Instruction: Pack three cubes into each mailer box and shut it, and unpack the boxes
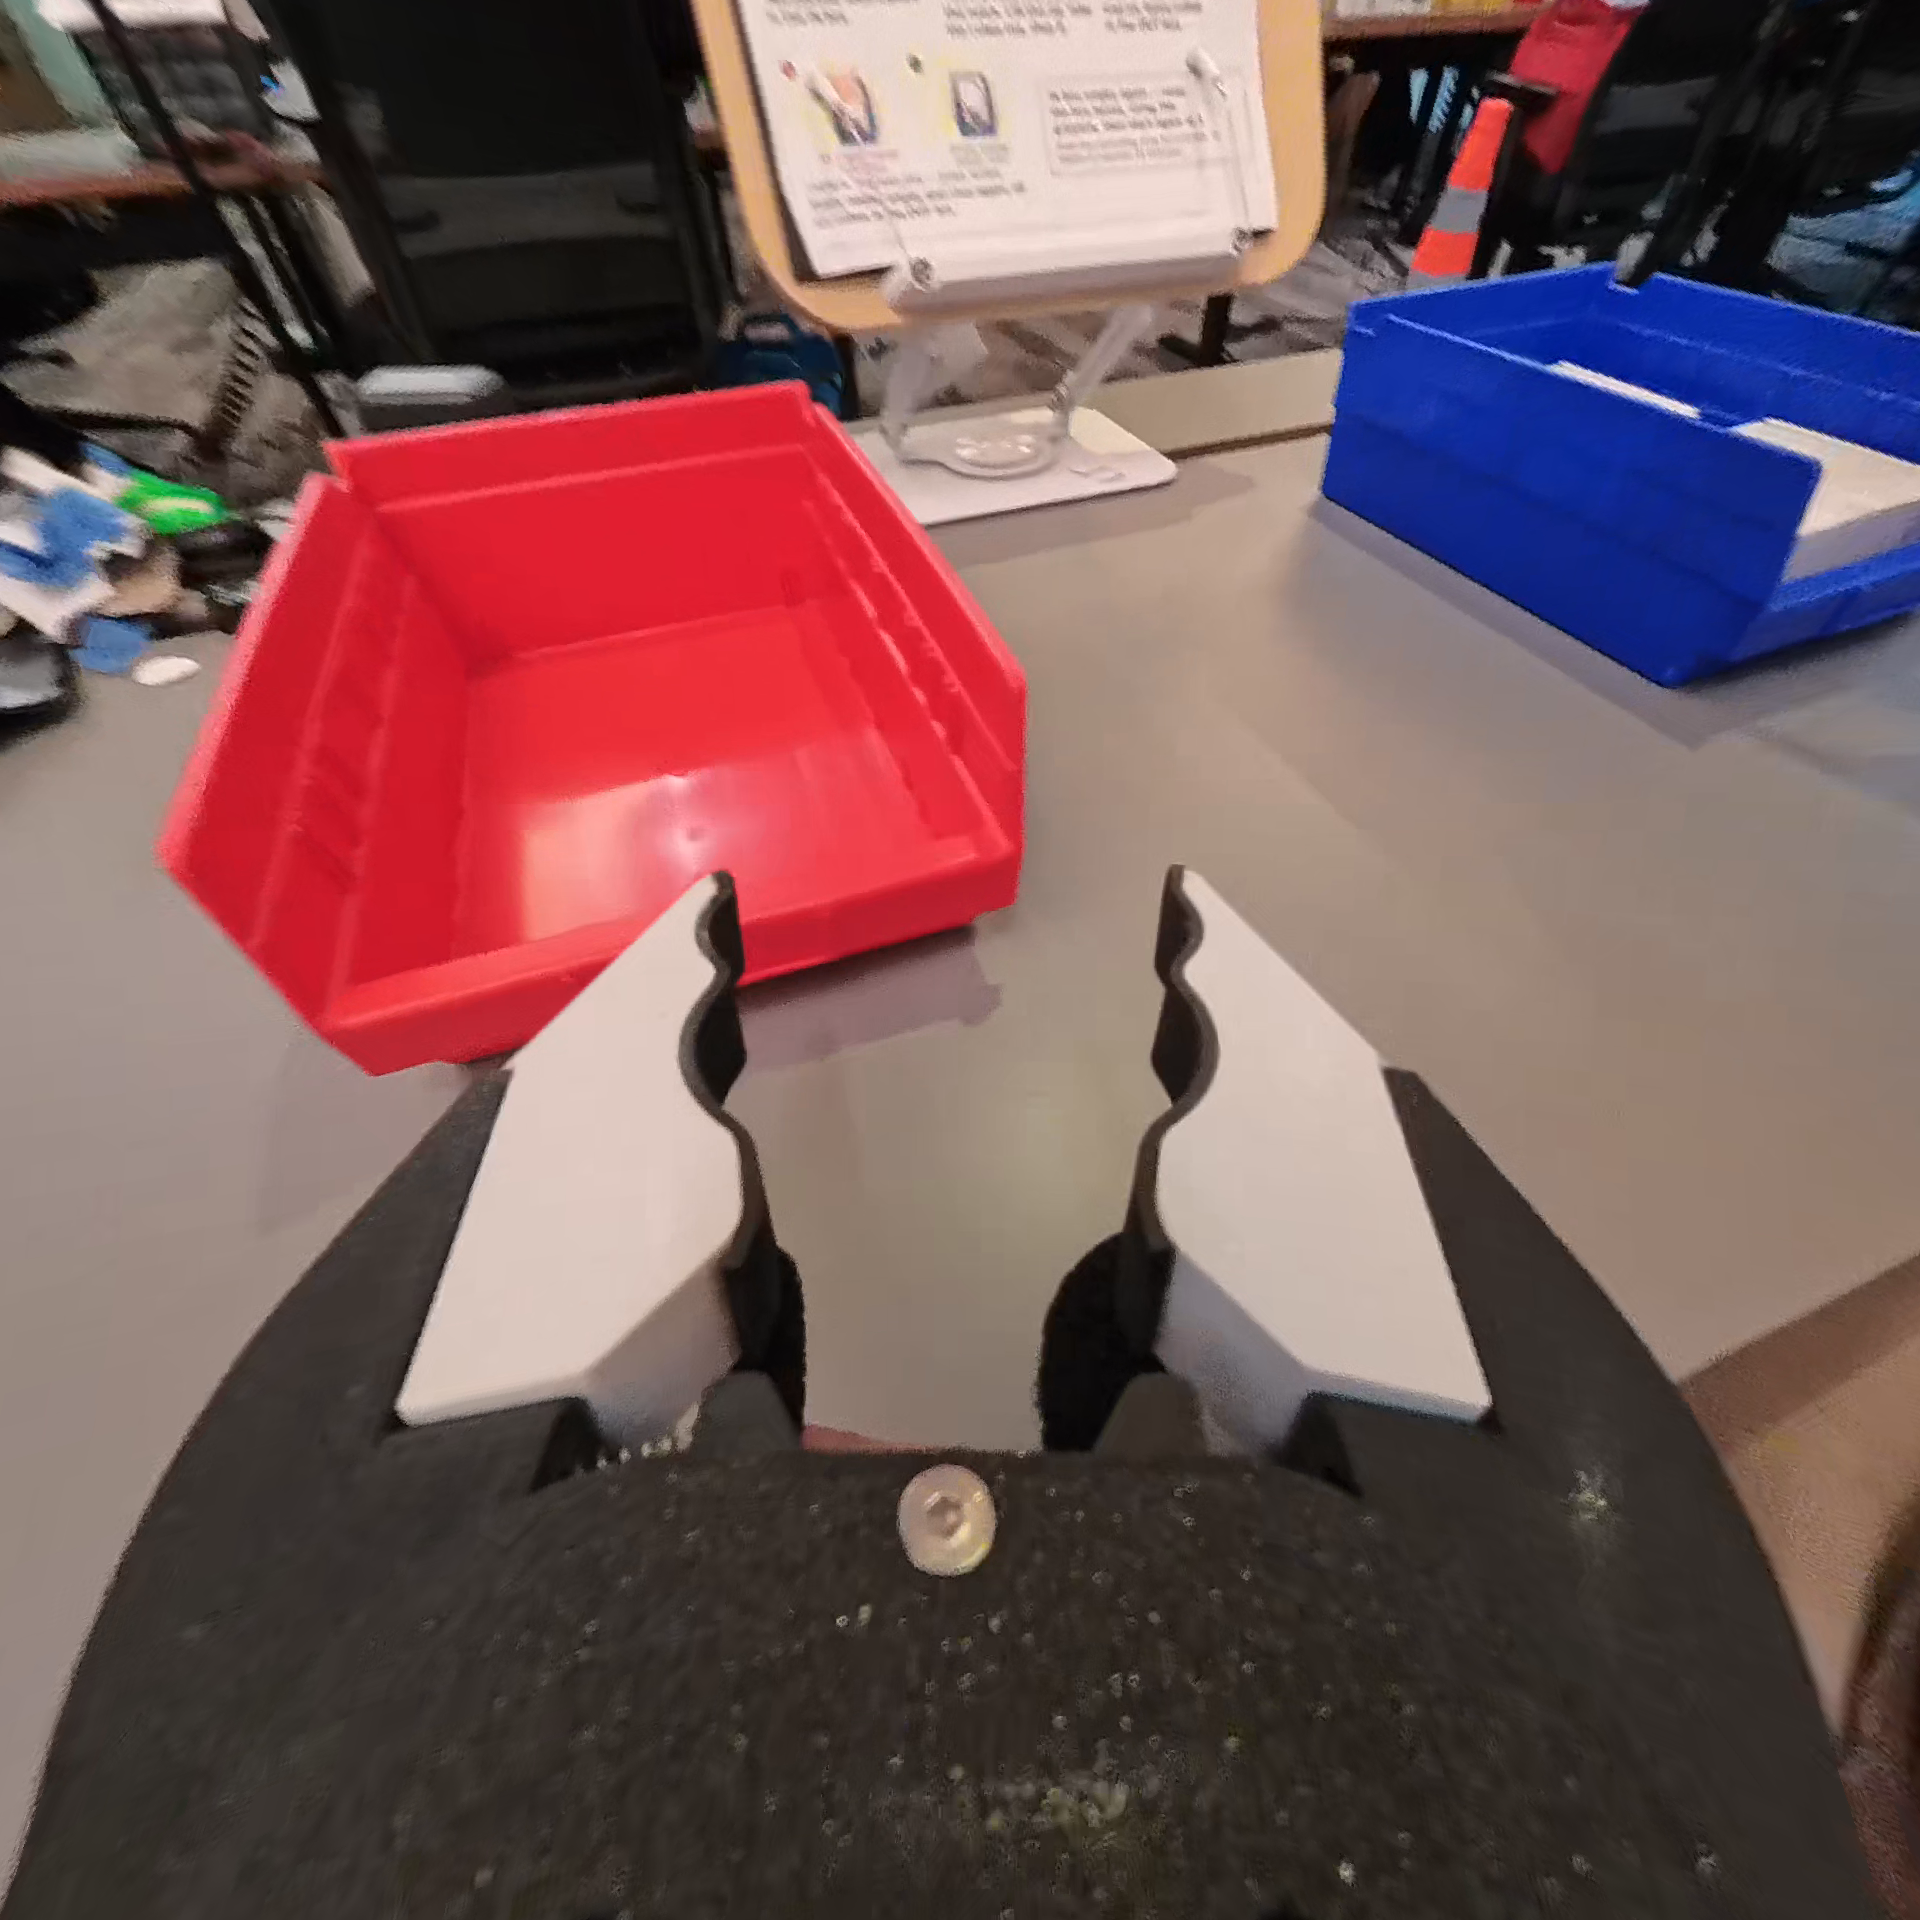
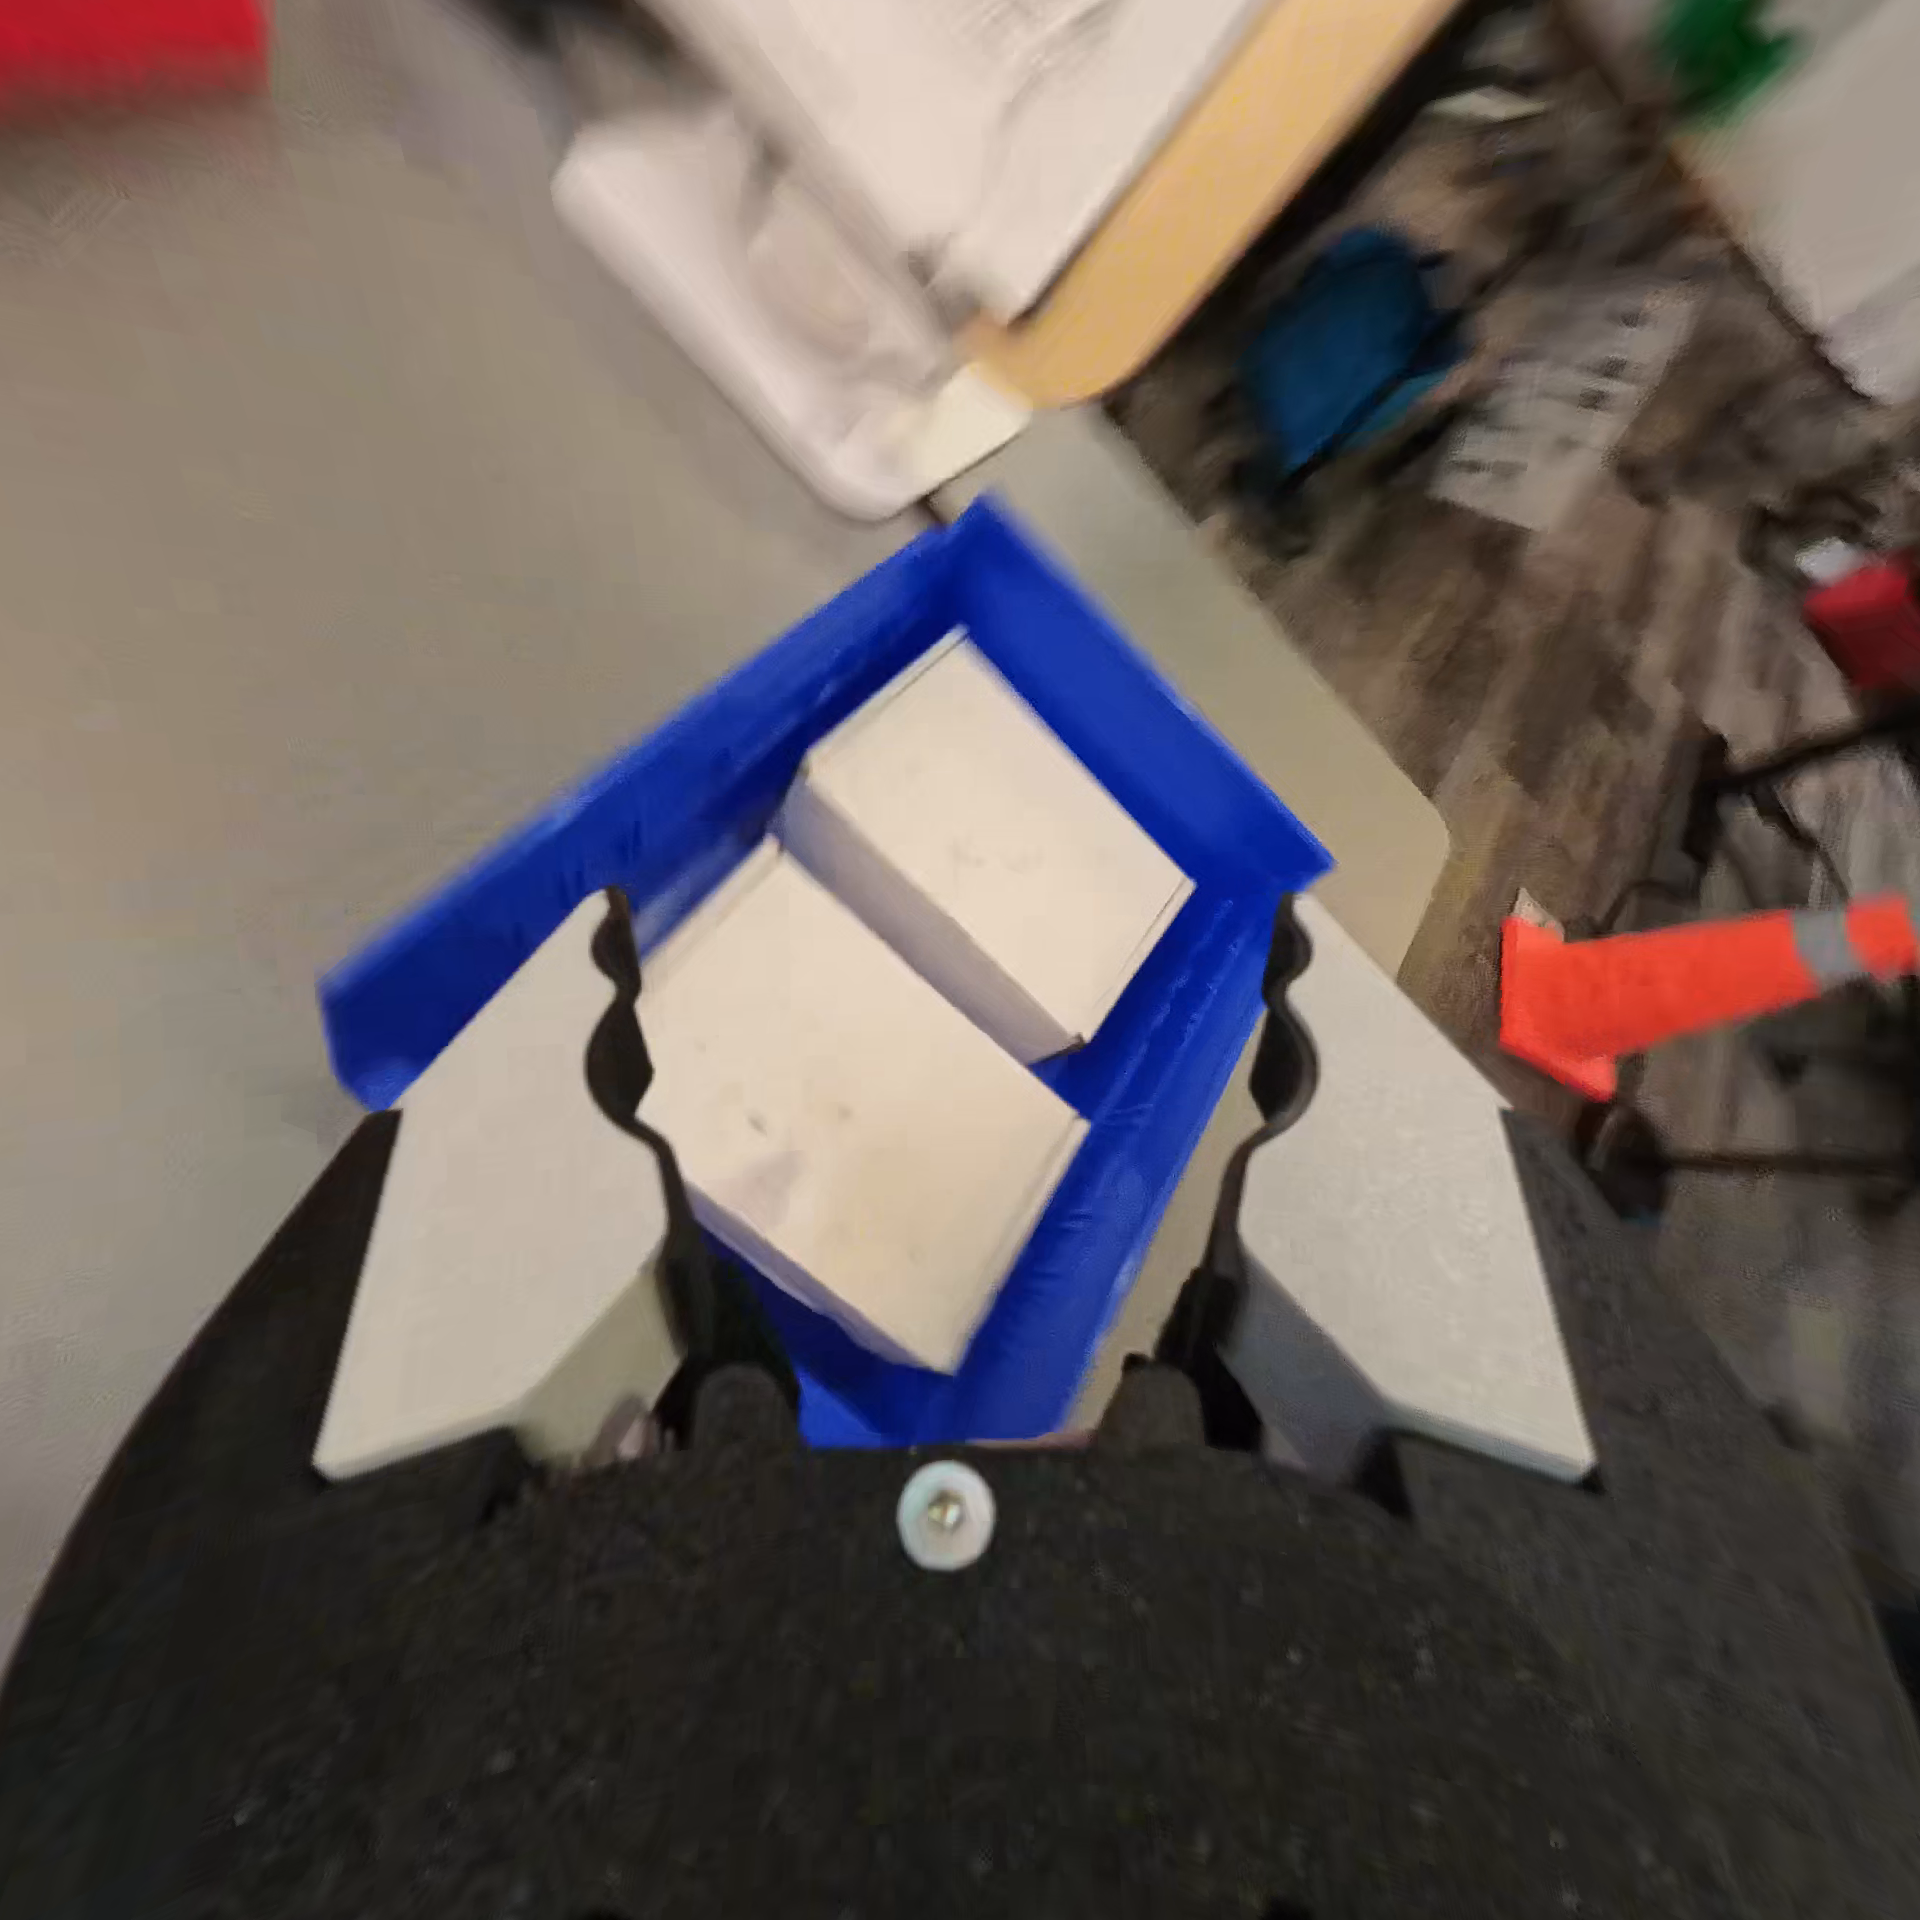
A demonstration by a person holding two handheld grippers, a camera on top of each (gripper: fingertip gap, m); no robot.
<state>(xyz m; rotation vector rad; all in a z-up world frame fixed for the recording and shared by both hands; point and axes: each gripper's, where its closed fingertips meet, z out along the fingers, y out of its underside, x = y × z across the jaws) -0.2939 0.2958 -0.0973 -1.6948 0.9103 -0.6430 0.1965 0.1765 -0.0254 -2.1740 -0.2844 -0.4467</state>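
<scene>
My left gripper [image 1: 951,883] is open and empty, held above the grey table just in front of an empty red bin [image 1: 665,727]. A blue bin [image 1: 1579,488] stands at the right rear with white boxes [image 1: 1860,499] in it. In the right wrist view my right gripper [image 2: 951,904] is open and empty, looking down into the blue bin [image 2: 748,748]. Two shut white mailer boxes lie in it, a near one [image 2: 852,1122] and a far one [image 2: 987,831]. The near box lies between my fingers; whether they touch it is unclear. No cubes show.
A tan board with a printed sheet [image 1: 1018,156] stands on a white stand behind the bins, and it shows blurred in the right wrist view [image 2: 1174,208]. An orange cone [image 2: 1704,977] stands on the cluttered floor beyond the table's far edge [image 2: 1299,686].
</scene>
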